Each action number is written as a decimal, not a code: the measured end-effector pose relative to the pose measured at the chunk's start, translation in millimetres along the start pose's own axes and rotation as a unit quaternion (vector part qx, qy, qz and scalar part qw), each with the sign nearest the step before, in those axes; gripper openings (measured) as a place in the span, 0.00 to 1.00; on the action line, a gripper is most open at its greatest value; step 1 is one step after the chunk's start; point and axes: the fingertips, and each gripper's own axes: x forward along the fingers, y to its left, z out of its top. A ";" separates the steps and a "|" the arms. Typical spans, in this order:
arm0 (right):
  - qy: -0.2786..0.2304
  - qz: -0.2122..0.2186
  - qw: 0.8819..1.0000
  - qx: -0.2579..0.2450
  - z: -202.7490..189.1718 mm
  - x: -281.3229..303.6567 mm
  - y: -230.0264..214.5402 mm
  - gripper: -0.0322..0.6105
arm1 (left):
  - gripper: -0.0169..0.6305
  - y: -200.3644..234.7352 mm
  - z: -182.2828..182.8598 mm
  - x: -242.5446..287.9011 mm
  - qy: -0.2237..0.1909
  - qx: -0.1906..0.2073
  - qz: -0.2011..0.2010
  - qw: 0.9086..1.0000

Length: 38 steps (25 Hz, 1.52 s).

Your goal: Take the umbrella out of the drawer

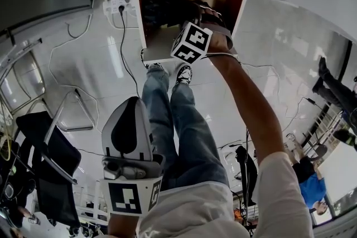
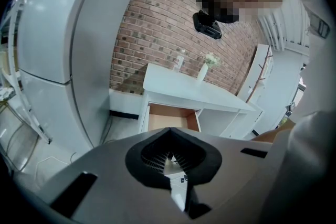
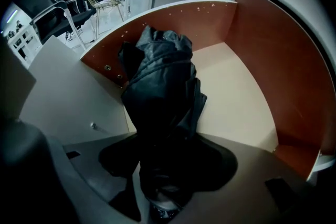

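Right gripper point(image 3: 163, 165) astride one umbrella point(image 3: 160, 81), one drawer point(image 3: 239, 97).

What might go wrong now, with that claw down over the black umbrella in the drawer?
The right gripper stands open around the umbrella; closing, it may catch only loose, crumpled fabric, which could slip or unfurl on lifting. The umbrella lies close to the drawer wall, so a jaw might scrape or jam there.

Right gripper point(image 1: 189, 22) points steeply down, jaws wide apart; left gripper point(image 1: 131, 114), jaws together.
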 end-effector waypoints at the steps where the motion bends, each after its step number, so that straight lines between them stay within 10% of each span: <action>1: 0.002 0.000 1.000 0.000 -0.9 1.4 -0.4 0.49 | 0.04 0.2 -0.2 -0.1 -0.001 -0.001 0.000 1.000; 38: -0.070 0.006 0.995 0.073 -6.5 -75.7 -11.5 0.43 | 0.05 -58.6 29.9 -33.1 -0.051 0.021 -0.004 0.998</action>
